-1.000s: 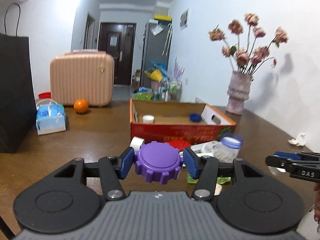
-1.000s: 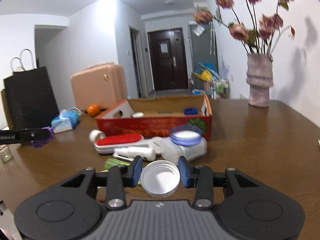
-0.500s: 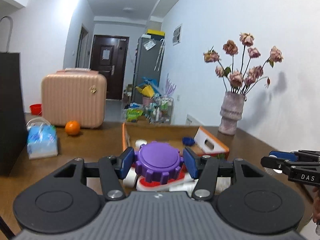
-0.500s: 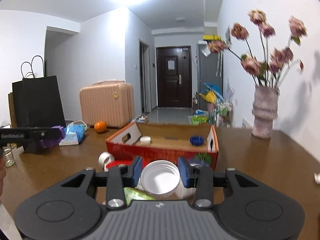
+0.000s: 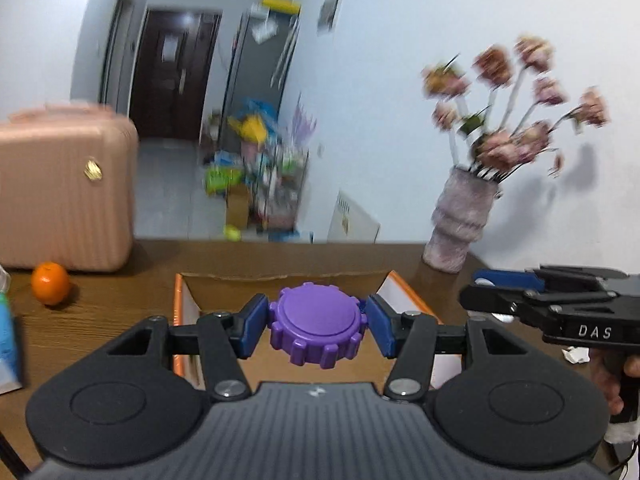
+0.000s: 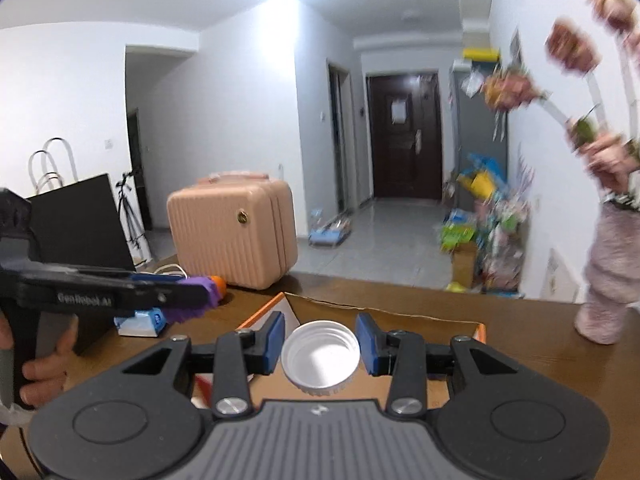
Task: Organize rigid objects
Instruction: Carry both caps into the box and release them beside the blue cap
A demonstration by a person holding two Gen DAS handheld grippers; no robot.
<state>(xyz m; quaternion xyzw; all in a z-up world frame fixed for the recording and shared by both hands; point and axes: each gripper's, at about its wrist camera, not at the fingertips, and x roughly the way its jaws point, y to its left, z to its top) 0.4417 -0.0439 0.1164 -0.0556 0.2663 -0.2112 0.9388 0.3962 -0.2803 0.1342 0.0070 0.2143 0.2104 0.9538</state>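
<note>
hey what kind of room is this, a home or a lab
Most likely a home, a dining area off an entry hallway: a wooden table with a vase of flowers, a pink suitcase, and a dark front door.

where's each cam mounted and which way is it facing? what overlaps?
Left wrist: on the left claw, looking forward over the cardboard box toward the vase; it grips a purple lid; right claw and hand at right edge.
Right wrist: on the right claw, facing the hallway; it grips a white cap; left claw and hand at left.
Shared: box, pink suitcase, orange, vase.
</note>
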